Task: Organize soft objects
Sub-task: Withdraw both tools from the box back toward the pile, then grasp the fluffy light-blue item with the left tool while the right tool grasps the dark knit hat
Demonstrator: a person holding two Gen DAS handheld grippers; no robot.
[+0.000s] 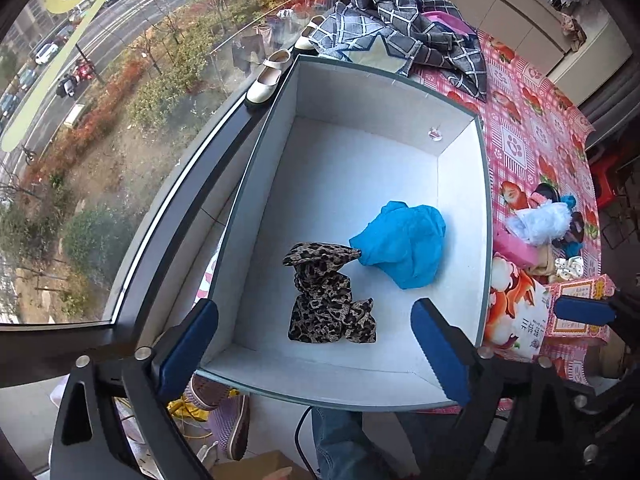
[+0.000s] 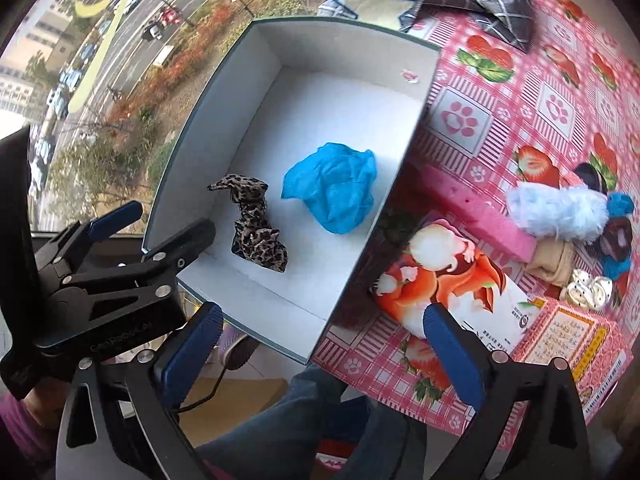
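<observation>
Two crumpled cloths, leopard-print (image 1: pixel 326 292) and blue (image 1: pixel 404 242), lie in smooth box (image 1: pixel 360 92).

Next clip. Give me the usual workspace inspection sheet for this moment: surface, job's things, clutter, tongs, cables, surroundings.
Surface: table under a pink strawberry-print tablecloth, beside a window.
Job's things: open grey box holding a blue cloth and a leopard-print cloth; a pile of soft items waits on the tablecloth right of the box.
Clutter: checked garment behind the box; printed carton and pink packet at the near edge.
Tongs: left tongs and right tongs both open, holding nothing.
Cables: black cable below the table edge.
Surroundings: cream shoes on the windowsill; street and trees outside.
</observation>
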